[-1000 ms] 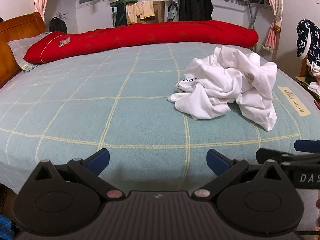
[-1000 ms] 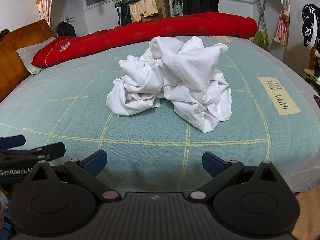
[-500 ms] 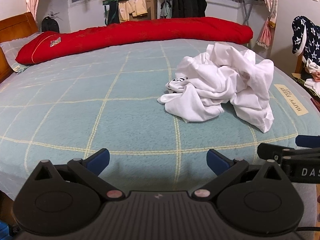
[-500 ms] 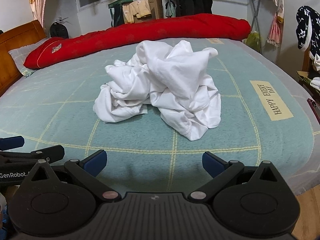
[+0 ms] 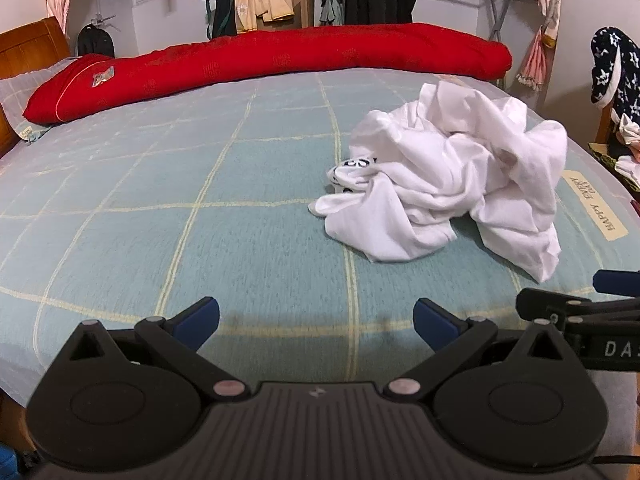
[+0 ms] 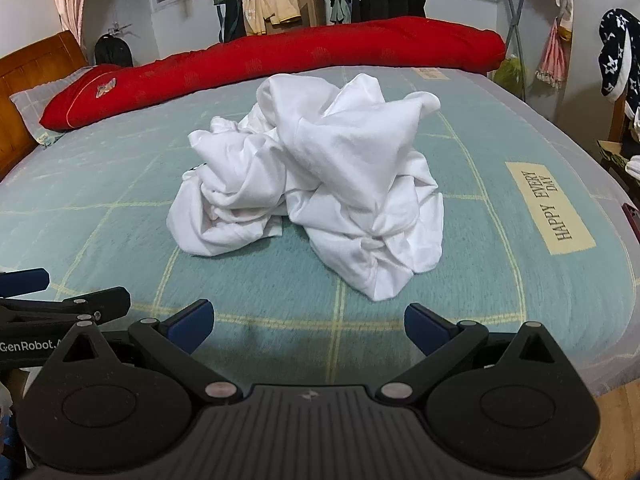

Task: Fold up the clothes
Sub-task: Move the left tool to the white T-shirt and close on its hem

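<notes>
A crumpled white garment [image 6: 316,184] lies on the teal checked bedspread [image 6: 120,184]; both the left gripper [image 5: 316,320] and the right gripper [image 6: 308,322] hover near it, spread wide and empty.

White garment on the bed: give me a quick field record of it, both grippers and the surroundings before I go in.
garment: white garment, crumpled in one heap, unfolded
surface: green checked bedspread, garment lies on it
left gripper: left gripper open, empty, short of the heap, which lies ahead to its right
right gripper: right gripper open, empty, heap straight ahead
contact: neither gripper touches the garment
behind: red quilt rolled along the far edge
label: "HAPPY EVERY DAY" patch right of the heap
</notes>
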`<state>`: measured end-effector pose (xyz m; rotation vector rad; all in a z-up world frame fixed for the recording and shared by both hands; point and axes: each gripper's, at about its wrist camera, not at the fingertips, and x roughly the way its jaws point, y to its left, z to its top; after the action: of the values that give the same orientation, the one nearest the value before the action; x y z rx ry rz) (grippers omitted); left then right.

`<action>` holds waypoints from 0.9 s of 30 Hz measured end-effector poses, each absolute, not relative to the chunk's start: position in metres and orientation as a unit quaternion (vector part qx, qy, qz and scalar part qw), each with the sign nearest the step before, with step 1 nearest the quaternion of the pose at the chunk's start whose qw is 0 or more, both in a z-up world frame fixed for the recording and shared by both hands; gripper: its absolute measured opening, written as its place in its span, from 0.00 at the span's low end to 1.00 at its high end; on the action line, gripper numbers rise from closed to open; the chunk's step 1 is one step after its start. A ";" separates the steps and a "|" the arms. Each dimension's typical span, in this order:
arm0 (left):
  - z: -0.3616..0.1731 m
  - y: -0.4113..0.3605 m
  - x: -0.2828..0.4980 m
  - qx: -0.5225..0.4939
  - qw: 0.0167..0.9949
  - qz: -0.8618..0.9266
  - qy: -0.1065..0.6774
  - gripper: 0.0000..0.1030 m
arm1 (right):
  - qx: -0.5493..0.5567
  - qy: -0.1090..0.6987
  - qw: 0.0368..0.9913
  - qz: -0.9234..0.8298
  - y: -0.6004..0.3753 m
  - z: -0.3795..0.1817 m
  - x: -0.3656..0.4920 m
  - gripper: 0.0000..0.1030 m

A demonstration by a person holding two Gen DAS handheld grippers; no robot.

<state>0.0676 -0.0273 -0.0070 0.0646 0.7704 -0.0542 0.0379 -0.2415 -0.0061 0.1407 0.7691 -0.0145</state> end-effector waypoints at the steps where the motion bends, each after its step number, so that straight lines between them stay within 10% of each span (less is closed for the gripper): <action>1: -0.006 -0.029 0.072 0.032 0.926 -0.027 0.376 0.99 | 0.068 0.375 0.925 -0.008 -0.243 -0.005 0.041 1.00; 27: -0.068 -0.037 0.165 0.011 0.899 -0.115 0.423 1.00 | 0.102 0.391 0.914 -0.033 -0.299 -0.025 0.119 1.00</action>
<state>0.1647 -0.0370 -0.0676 0.0232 0.8754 -0.2382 0.1187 -0.2987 -0.0253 0.2108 0.8053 -0.0675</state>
